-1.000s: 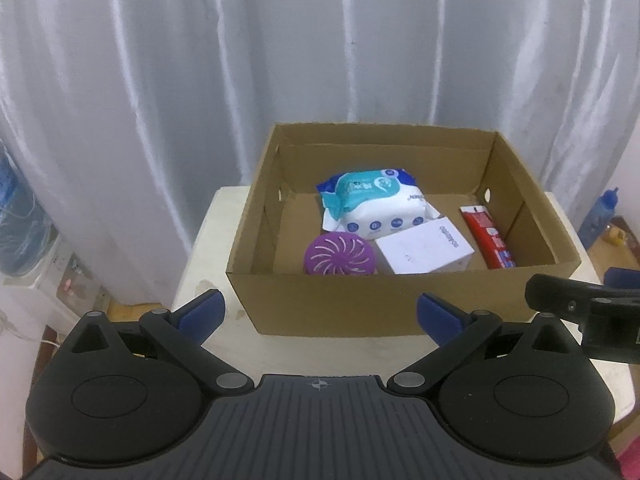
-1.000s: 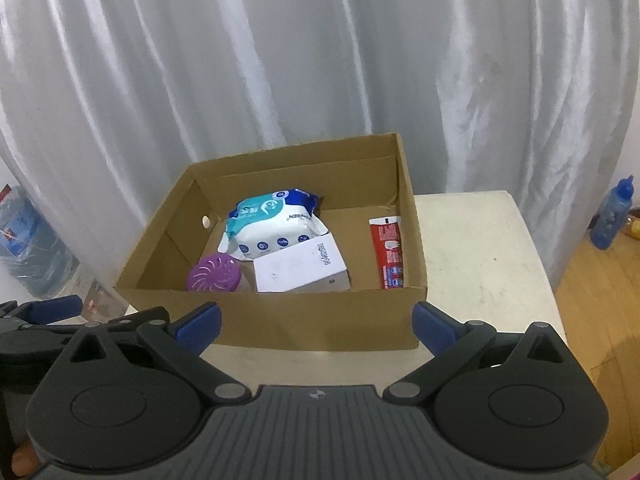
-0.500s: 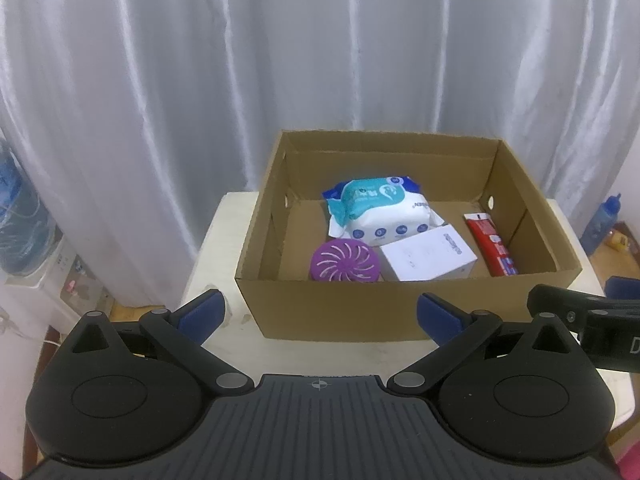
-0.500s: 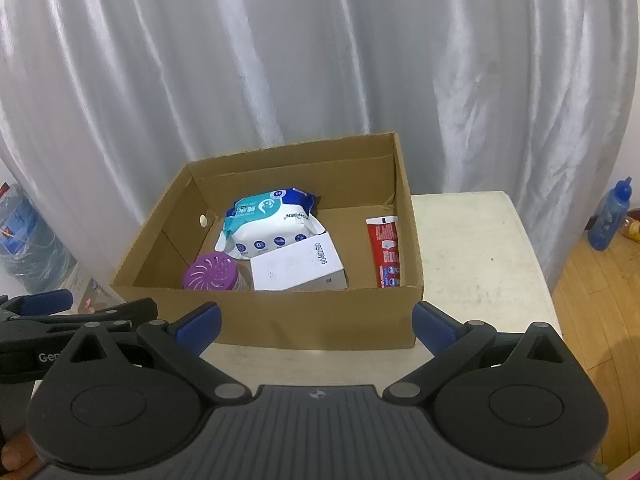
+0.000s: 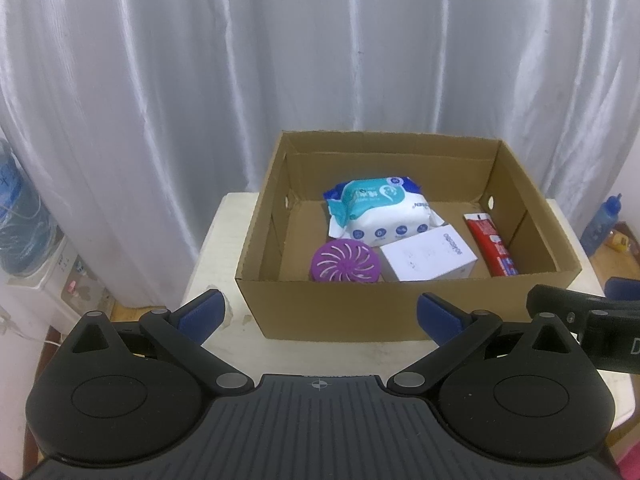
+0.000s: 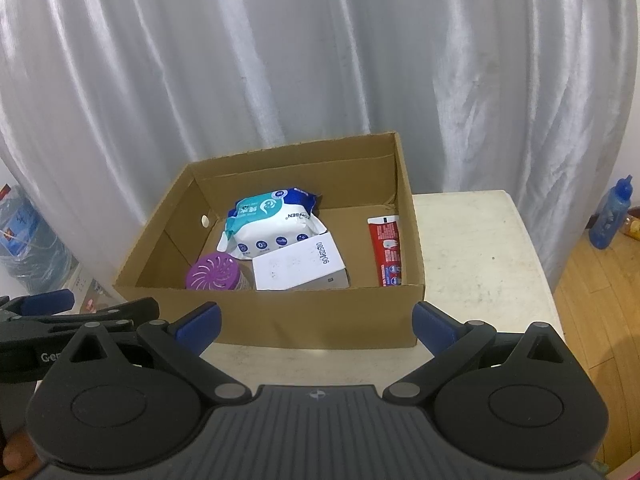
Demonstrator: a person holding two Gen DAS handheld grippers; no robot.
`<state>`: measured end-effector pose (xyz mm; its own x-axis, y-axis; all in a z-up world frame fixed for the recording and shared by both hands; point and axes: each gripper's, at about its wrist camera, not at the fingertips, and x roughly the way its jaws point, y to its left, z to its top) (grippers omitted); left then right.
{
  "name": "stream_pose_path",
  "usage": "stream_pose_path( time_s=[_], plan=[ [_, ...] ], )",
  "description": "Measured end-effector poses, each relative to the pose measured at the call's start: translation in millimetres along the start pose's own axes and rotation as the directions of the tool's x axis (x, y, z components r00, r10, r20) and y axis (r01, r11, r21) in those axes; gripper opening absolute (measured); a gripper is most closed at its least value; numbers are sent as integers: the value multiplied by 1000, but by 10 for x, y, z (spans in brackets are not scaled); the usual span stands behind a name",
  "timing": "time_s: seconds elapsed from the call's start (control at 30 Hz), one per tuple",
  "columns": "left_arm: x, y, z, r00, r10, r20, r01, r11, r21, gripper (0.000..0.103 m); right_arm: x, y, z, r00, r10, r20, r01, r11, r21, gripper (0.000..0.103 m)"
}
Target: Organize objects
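Cardboard box (image 5: 336,312) sits open on the white table (image 6: 480,248), holding four items: wipes pack (image 5: 380,212) toward the back, purple round freshener (image 5: 344,260) front-left, white carton (image 5: 428,258) touching it on the right, red tube (image 5: 490,244) along the right wall. Your left gripper (image 5: 318,312) and right gripper (image 6: 316,322) hover short of the box's near wall, both spread wide, nothing between the fingers. Grey curtain (image 5: 280,60) behind.
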<state>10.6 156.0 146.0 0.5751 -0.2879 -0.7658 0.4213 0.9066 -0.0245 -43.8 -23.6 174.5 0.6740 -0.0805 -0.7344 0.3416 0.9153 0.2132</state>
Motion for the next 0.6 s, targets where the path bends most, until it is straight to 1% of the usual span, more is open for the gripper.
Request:
stream_pose_path(
  time_s=[0.6],
  plan=[
    [-14,4,-9,1000,2,4,-2,1000,1,103,39,-10,-33,1000,-17,-5,17,1000,0,103]
  ],
)
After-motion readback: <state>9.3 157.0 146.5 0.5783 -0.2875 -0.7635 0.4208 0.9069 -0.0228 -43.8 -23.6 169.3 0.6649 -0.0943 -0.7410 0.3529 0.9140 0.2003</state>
